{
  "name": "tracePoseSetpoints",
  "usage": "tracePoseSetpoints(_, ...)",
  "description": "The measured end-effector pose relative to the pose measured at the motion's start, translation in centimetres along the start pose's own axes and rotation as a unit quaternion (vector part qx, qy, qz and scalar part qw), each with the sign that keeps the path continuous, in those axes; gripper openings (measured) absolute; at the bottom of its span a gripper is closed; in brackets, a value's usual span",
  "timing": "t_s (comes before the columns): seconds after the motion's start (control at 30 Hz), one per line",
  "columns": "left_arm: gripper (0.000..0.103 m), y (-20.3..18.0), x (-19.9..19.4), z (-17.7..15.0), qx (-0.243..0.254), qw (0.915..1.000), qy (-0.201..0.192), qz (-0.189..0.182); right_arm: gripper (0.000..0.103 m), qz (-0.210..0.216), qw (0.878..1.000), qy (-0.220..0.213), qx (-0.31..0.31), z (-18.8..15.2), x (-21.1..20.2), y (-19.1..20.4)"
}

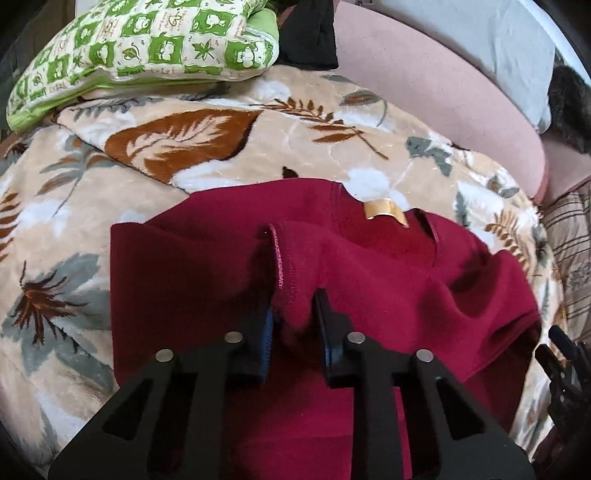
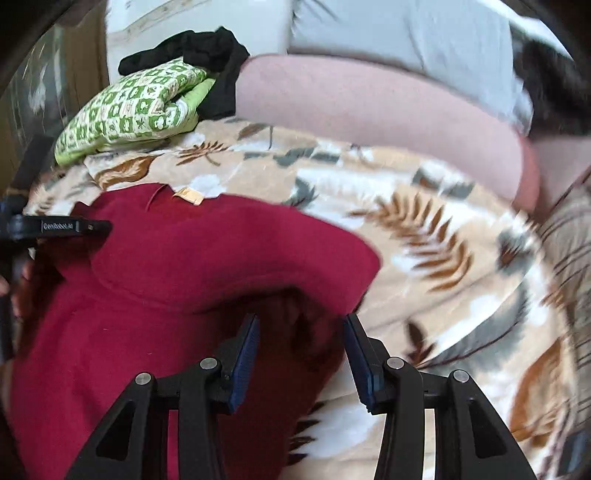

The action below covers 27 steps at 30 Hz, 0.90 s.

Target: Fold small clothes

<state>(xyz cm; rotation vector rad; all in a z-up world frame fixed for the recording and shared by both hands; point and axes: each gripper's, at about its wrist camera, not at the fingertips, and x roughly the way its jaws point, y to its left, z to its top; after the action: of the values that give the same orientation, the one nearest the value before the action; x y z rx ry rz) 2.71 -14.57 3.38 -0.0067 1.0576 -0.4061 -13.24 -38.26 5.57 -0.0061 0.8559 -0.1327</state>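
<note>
A dark red fleece garment (image 1: pixel 388 280) with a gold neck label (image 1: pixel 384 211) lies on a beige leaf-print blanket (image 1: pixel 240 147). My left gripper (image 1: pixel 293 306) pinches a raised fold of the garment with a stitched hem between its jaws. In the right wrist view the same garment (image 2: pixel 166 280) fills the lower left. My right gripper (image 2: pixel 301 328) is open, its jaws standing either side of the garment's folded right edge, which bulges up in front of them. The left gripper (image 2: pixel 96 226) shows at the left edge of that view.
A green checked pillow (image 1: pixel 147 48) and a black cloth (image 1: pixel 310 33) lie at the back. A pink cushion (image 1: pixel 443 85) and a grey one (image 1: pixel 480 33) run along the far side. A striped fabric (image 1: pixel 569 236) lies at the right.
</note>
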Motion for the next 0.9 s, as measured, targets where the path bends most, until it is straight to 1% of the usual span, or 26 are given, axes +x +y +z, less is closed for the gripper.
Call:
tracePoseSetpoints(0.03,0.016,0.1,-0.2,0.0,-0.003,1.0000,-0.001,-0.005,0.045,0.012,1.000,-0.006,0.002,0.0,-0.5,-0.2)
tracePoseSetpoints(0.1,0.015,0.2,-0.4,-0.1,-0.009,0.9999,-0.004,-0.011,0.045,0.018,1.000,-0.014,0.007,-0.1,-1.1,-0.6)
tracePoseSetpoints(0.13,0.015,0.3,-0.8,-0.2,-0.013,0.9998,-0.008,-0.013,0.045,0.013,1.000,-0.014,0.007,-0.1,-0.9,-0.7)
tracePoseSetpoints(0.2,0.014,0.3,-1.3,-0.4,-0.013,0.9997,-0.013,-0.016,0.045,-0.017,1.000,-0.002,0.010,0.2,0.3,-1.3)
tracePoseSetpoints(0.23,0.013,0.3,-1.5,-0.5,-0.012,0.9997,-0.016,-0.014,0.045,-0.021,1.000,0.001,0.016,0.3,1.1,-1.7)
tracePoseSetpoints(0.27,0.013,0.3,-1.8,-0.5,-0.012,0.9997,-0.018,-0.014,0.045,-0.013,1.000,0.004,0.021,0.4,1.8,-1.9)
tracePoseSetpoints(0.3,0.012,0.4,-2.1,-0.5,-0.014,0.9996,-0.018,-0.016,0.045,0.007,0.999,0.015,0.029,0.6,3.0,-2.3)
tracePoseSetpoints(0.33,0.012,0.6,-2.5,-0.6,-0.017,0.9995,-0.020,-0.017,0.039,0.018,0.999,0.022,0.038,0.8,3.6,-2.5)
tracePoseSetpoints(0.37,0.012,0.8,-3.0,-0.6,-0.019,0.9993,-0.025,-0.019,0.017,0.033,0.997,0.023,0.059,1.0,3.8,-3.1)
tracePoseSetpoints(0.4,0.012,1.1,-3.5,-0.6,-0.021,0.9991,-0.030,-0.020,0.016,0.044,0.996,0.014,0.078,1.1,3.4,-3.6)
tracePoseSetpoints(0.43,0.012,1.5,-4.3,-0.8,-0.022,0.9988,-0.039,-0.019,0.015,0.056,0.994,-0.009,0.097,1.3,2.4,-4.1)
tracePoseSetpoints(0.47,0.012,1.7,-4.5,-0.9,-0.024,0.9986,-0.044,-0.018,0.015,0.058,0.993,-0.027,0.102,1.4,1.4,-4.4)
tracePoseSetpoints(0.5,0.012,2.2,-4.9,-1.2,-0.029,0.9983,-0.047,-0.017,0.015,0.054,0.994,-0.041,0.091,1.4,0.5,-4.2)
tracePoseSetpoints(0.53,0.012,2.7,-4.9,-1.6,-0.036,0.9983,-0.045,-0.009,0.015,0.051,0.995,-0.042,0.072,1.2,0.1,-3.7)
tracePoseSetpoints(0.57,0.012,3.1,-4.8,-2.1,-0.039,0.9984,-0.042,0.001,0.015,0.049,0.997,-0.031,0.056,0.9,0.1,-3.2)
tracePoseSetpoints(0.63,0.012,3.6,-3.7,-3.2,-0.037,0.9990,-0.024,0.002,0.015,0.041,0.999,0.017,0.014,-0.3,1.3,-2.1)
tracePoseSetpoints(0.7,0.012,3.5,-3.2,-4.0,-0.031,0.9994,-0.014,0.002,0.015,0.027,0.998,0.057,-0.004,-1.8,2.5,-1.7)
tracePoseSetpoints(0.77,0.012,3.0,-3.5,-4.3,-0.015,0.9996,-0.023,0.009,0.015,0.031,0.997,0.069,0.018,-2.4,2.4,-2.5)
tracePoseSetpoints(0.8,0.012,2.9,-3.7,-4.2,-0.012,0.9996,-0.023,0.010,0.015,0.037,0.996,0.070,0.040,-2.3,1.8,-3.1)
tracePoseSetpoints(0.87,0.012,2.9,-3.8,-4.1,-0.013,0.9997,-0.021,0.009,0.015,0.044,0.994,0.064,0.070,-1.6,0.7,-3.8)
tracePoseSetpoints(0.9,0.012,2.9,-3.7,-4.1,-0.015,0.9997,-0.019,0.009,0.016,0.044,0.994,0.054,0.083,-1.2,-0.3,-4.1)
